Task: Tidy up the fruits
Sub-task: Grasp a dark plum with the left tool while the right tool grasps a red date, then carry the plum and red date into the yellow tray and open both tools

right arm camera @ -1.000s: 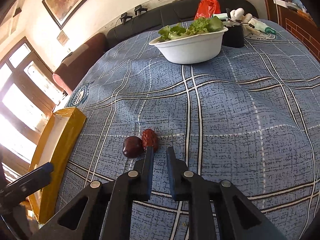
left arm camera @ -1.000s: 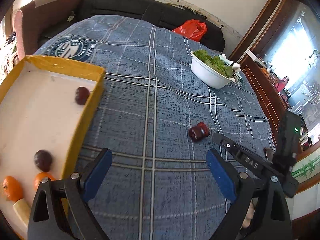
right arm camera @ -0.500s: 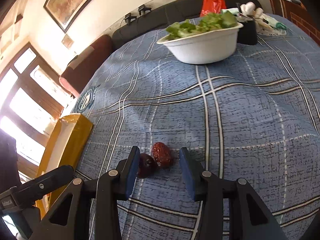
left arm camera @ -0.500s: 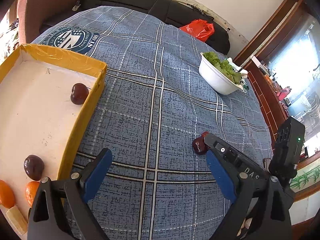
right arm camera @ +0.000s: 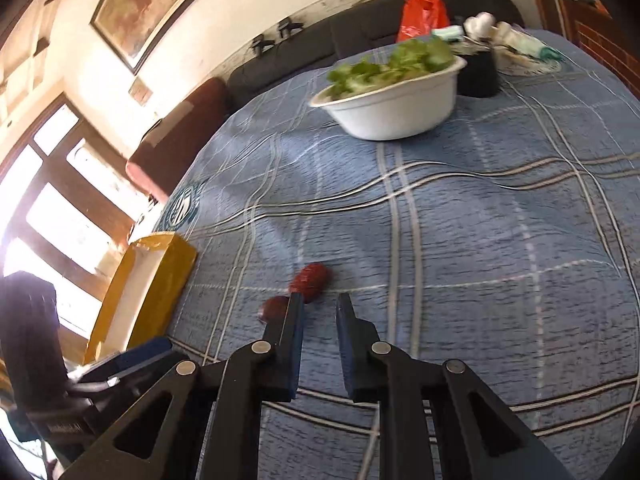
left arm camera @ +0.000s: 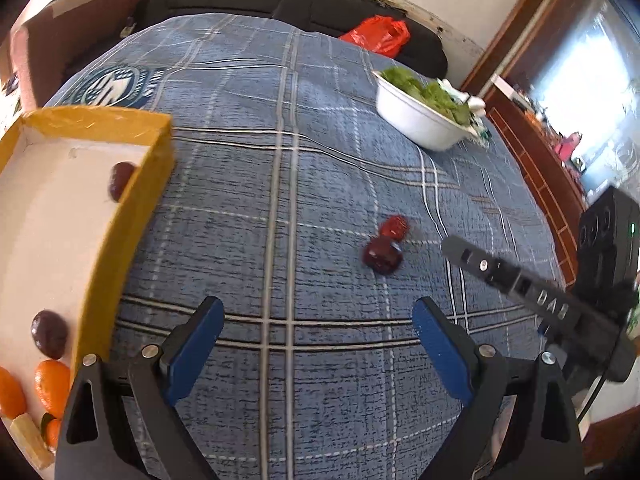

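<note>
Two dark red fruits lie touching on the blue plaid cloth: a round plum (left arm camera: 381, 255) (right arm camera: 274, 309) and a wrinkled red date (left arm camera: 395, 226) (right arm camera: 310, 277). My right gripper (right arm camera: 319, 312) hovers just behind them, jaws a narrow gap apart and empty, the left finger in front of the plum. My left gripper (left arm camera: 316, 322) is wide open and empty, nearer than the fruits. The yellow box (left arm camera: 132, 204) (right arm camera: 160, 288) on the left holds two dark plums (left arm camera: 120, 178) (left arm camera: 49, 334) and small oranges (left arm camera: 50, 386).
A white bowl of lettuce (left arm camera: 420, 120) (right arm camera: 394, 110) stands at the far right of the table. A red bag (left arm camera: 378, 36) lies on the black sofa behind. A black cup (right arm camera: 478, 72) and clutter sit beyond the bowl.
My right gripper opened around the two fruits, then narrowed again and pulled back without holding either. The left gripper stayed open and shifted slightly.
</note>
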